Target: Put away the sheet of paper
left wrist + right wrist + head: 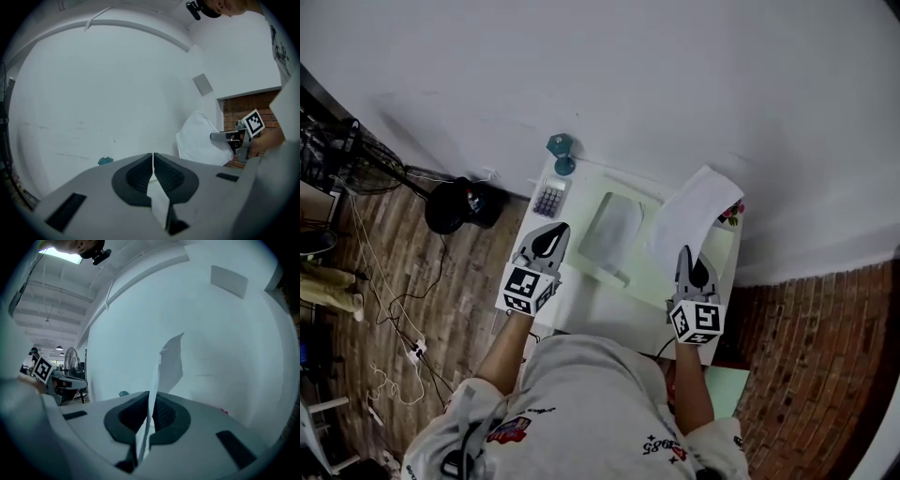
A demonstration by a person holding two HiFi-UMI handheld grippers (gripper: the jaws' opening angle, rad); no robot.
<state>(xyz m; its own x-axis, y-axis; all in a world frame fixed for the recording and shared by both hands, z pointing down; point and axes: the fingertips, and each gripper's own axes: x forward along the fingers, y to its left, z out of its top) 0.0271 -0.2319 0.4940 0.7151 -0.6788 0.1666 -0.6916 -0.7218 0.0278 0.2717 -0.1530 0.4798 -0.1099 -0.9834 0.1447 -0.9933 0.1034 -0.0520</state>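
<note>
The right gripper [687,253] has its jaws pressed tight on the near edge of the sheet of paper [698,211], which is lifted off the table [581,314]. The sheet's long side runs straight ahead from the jaws and up toward the wall [675,84], edge-on in the right gripper view. Just left of this gripper lies a green mat [652,277] with a tray [602,270] on it. The left gripper [551,232] hangs beyond the tray, jaws together on nothing, with a calculator [550,199] and a teal object [561,150] ahead of it.
</note>
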